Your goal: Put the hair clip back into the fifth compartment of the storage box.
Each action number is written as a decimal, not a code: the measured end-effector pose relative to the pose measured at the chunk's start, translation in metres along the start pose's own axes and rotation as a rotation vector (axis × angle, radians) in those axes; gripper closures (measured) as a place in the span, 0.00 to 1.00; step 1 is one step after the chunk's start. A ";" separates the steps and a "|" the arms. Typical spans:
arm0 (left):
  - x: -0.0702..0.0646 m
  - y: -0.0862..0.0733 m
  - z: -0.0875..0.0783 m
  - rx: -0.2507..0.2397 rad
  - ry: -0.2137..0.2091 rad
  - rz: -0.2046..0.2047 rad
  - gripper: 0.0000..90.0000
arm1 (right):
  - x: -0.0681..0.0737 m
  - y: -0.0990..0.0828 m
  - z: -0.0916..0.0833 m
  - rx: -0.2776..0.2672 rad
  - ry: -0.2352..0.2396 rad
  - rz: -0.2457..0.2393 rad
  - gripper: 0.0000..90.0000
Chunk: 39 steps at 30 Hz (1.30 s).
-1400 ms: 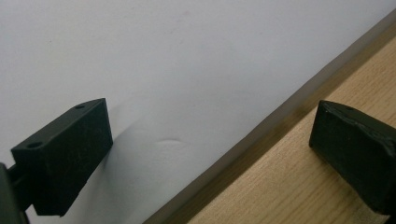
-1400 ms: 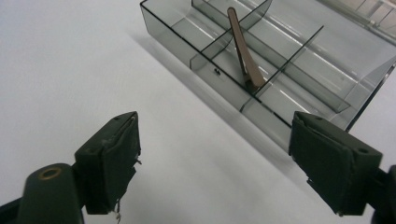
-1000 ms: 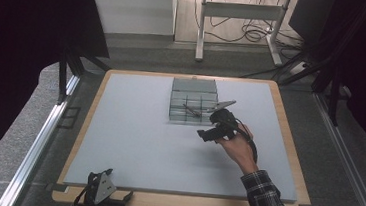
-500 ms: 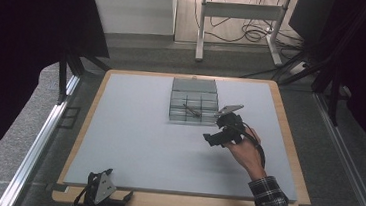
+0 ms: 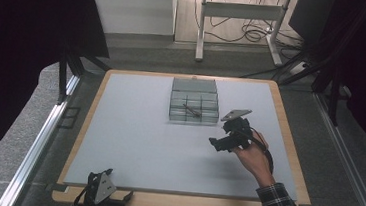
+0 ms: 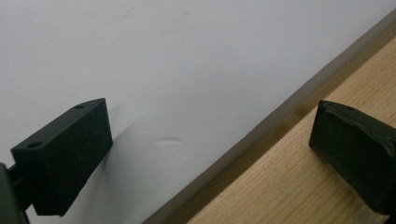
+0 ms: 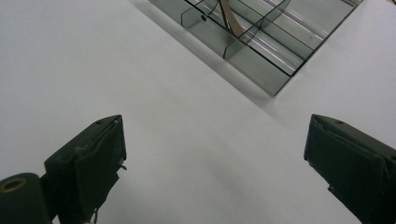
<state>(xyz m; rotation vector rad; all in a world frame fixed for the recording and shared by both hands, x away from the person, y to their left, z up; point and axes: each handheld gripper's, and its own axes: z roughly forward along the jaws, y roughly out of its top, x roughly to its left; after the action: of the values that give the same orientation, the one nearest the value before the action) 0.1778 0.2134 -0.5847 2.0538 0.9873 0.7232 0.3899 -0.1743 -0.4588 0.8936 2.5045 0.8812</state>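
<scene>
Compartment tray (image 5: pixel 194 105) sits at table (image 5: pixel 132 144) centre, a thin stick resting inside. Right gripper (image 5: pixel 216 143), at its 4 o'clock, has just opened its jaws wide, holding nothing. Left gripper (image 5: pixel 99 188) lies parked, jaws open, empty.

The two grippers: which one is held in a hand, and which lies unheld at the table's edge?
The right gripper, held in a hand near the compartment tray. The left gripper lies unheld at the table's near edge.

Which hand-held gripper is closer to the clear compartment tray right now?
Right. The right hand-held gripper hovers just in front and to the right of the compartment tray, jaws open and empty. The left hand-held gripper lies far off at the table's near edge.
</scene>
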 end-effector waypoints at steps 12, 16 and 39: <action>0.000 0.000 0.000 0.000 0.000 0.001 0.00 | -0.003 -0.024 -0.014 -0.005 -0.010 0.019 0.05; 0.000 0.000 0.000 0.000 0.000 0.000 0.00 | -0.002 -0.033 -0.017 0.000 -0.013 0.017 0.05; 0.000 0.000 -0.001 0.003 -0.002 0.002 0.00 | 0.010 -0.091 -0.024 0.014 0.002 0.051 0.03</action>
<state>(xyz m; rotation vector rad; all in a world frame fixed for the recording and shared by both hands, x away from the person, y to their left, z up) 0.1773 0.2139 -0.5846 2.0581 0.9858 0.7205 0.3295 -0.2334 -0.5013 0.9660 2.5025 0.8818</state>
